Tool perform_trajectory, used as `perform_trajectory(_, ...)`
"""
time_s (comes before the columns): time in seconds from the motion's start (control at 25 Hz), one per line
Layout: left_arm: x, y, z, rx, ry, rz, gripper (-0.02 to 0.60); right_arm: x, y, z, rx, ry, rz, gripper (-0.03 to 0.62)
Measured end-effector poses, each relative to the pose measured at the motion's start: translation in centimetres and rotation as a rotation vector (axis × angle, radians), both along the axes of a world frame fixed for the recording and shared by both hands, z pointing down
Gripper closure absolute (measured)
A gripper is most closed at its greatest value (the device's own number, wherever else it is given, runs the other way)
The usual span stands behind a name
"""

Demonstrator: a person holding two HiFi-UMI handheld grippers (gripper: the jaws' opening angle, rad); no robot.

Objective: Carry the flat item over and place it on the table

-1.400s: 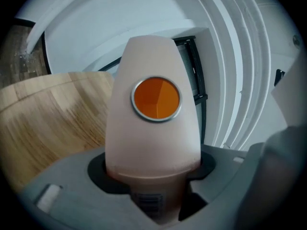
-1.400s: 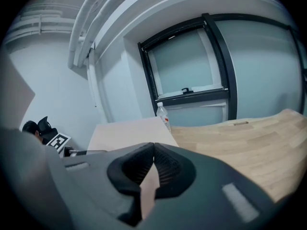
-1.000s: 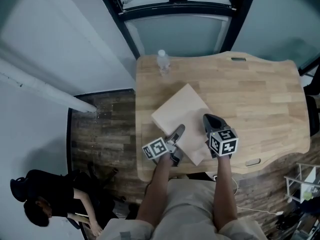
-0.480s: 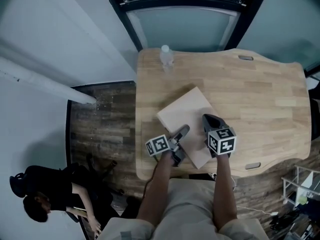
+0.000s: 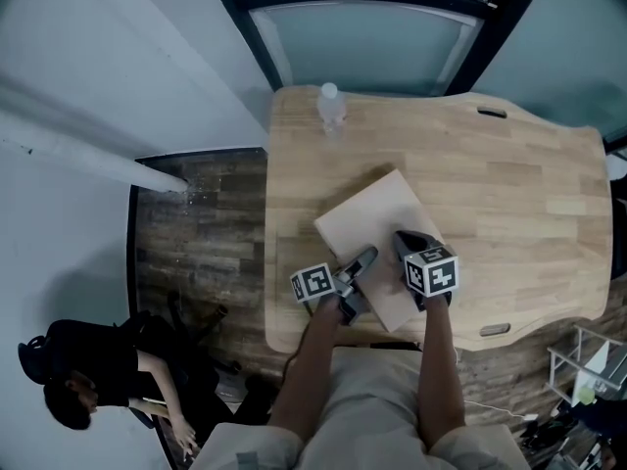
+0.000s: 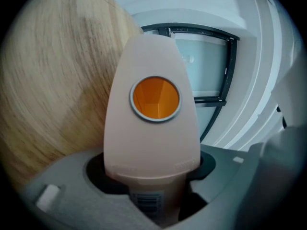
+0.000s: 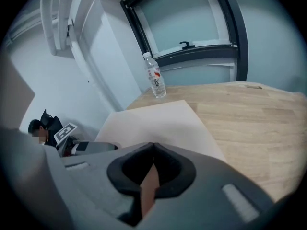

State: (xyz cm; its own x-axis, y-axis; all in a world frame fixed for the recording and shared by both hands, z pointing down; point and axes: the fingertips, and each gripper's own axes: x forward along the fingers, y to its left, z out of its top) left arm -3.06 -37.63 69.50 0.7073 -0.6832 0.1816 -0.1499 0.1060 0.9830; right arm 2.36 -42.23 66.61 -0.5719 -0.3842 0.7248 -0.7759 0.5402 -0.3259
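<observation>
Pale board [image 5: 372,218] moved farther over table [image 5: 529,194], left tongs [image 5: 366,257], right tongs [image 5: 404,239] clamping its near edge.

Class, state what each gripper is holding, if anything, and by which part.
Both hold the flat pale board: the left gripper clamps its near left edge, the right gripper its near right edge.
</observation>
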Motion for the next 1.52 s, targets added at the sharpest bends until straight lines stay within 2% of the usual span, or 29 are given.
perform_trajectory(0.2, 0.2, -0.4, 1.0, -0.024, 0.005, -0.018, 0.282, 0.0, -0.5, 0.8, -0.012, 0.046, 0.009, 0.592)
perform_trajectory(0.36, 0.2, -1.1, 1.1, -0.04, -0.005, -0.017, 0.278, -0.1, -1.3, 0.8, 0.017, 0.067, 0.01, 0.592)
perform_trajectory(0.76, 1.3, -0.8, 0.4, -0.042, 0.007, 0.086, 0.261, 0.1, -2.7, 0.6, 0.042, 0.101, 0.024, 0.592)
perform_trajectory(1.08, -0.2, -0.2, 0.2, -0.056, 0.003, 0.039, 0.261, -0.3, -3.0, 0.4, 0.068, 0.119, 0.051, 0.592)
perform_trajectory(1.52, -2.7, 1.4, 0.4, -0.063, -0.043, -0.005, 0.261, -0.8, -3.2, 0.7, 0.08, 0.095, 0.089, 0.592)
